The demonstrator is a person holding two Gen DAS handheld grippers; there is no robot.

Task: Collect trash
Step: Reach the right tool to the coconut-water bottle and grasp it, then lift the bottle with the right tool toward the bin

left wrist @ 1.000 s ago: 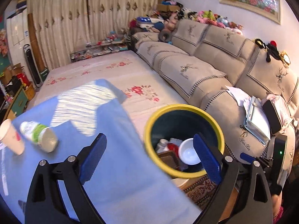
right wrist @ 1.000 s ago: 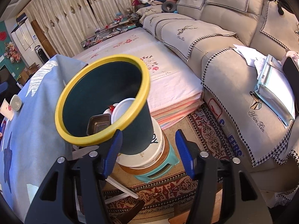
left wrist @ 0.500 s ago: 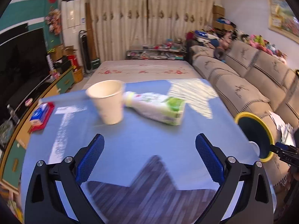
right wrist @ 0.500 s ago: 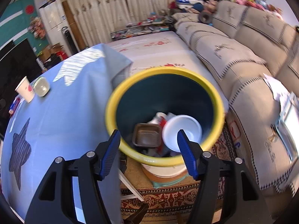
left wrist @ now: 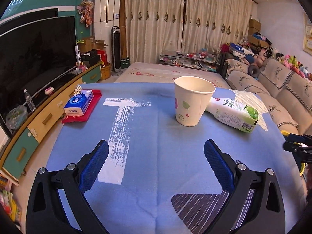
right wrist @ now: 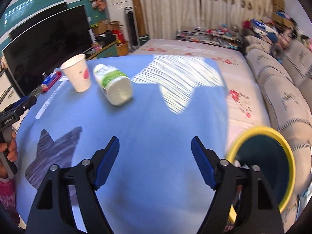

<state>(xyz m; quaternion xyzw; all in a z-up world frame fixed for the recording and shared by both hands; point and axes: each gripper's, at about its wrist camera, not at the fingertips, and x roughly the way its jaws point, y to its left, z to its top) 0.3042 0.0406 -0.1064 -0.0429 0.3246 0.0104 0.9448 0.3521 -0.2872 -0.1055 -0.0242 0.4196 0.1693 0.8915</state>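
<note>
paper cup point(left wrist: 192, 101): upright on the blue tablecloth point(left wrist: 148, 136), empty, touching or just beside the fallen bottle point(left wrist: 234, 113). bottle: on its side, base toward the bin side. left gripper point(left wrist: 156, 163): fingers wide apart, holding nothing, aimed short of the cup. right gripper point(right wrist: 155, 163): fingers apart, empty. yellow-rimmed bin point(right wrist: 263, 161): off the table's right edge. advice: approach the cup level, close gently at mid-wall; it likely crushes and tips easily.
</note>
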